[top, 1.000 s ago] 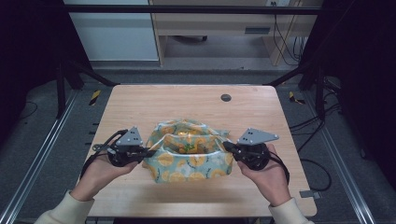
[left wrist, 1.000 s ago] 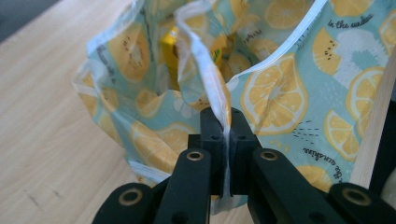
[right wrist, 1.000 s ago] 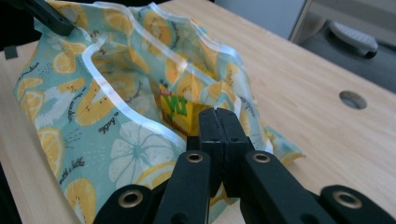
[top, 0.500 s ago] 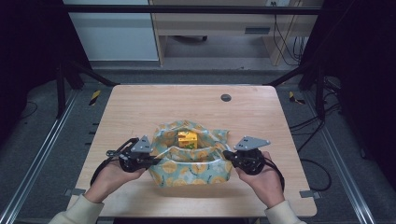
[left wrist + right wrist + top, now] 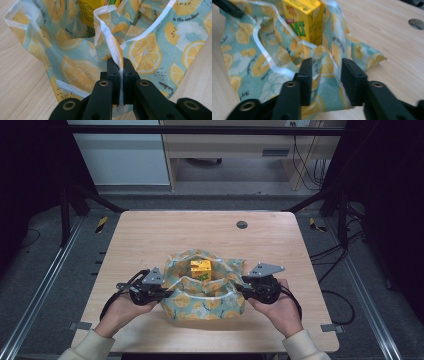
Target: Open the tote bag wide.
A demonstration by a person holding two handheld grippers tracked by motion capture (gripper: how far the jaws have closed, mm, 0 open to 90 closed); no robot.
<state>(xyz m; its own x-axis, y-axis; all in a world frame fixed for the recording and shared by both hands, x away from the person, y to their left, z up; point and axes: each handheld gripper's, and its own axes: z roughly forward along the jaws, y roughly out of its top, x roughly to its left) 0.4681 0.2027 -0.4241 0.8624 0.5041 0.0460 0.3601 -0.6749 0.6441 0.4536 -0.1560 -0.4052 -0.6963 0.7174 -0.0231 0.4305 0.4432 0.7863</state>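
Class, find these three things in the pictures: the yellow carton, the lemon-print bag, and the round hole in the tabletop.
yellow carton (image 5: 200, 269), high view, top face.
lemon-print bag (image 5: 207, 307), high view, near side panel.
round hole (image 5: 242, 224), high view, its centre.

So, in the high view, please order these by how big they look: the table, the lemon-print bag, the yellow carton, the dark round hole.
Largest to smallest:
1. table
2. lemon-print bag
3. yellow carton
4. dark round hole; it lies farther from the camera, but it still looks clearly smallest.

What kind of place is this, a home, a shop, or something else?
Most likely a lab or test workspace, not a home. A bare wooden table stands inside a dark metal frame, loose cables hang behind it, and a person holds a handheld gripper on each side of a lemon-print bag.
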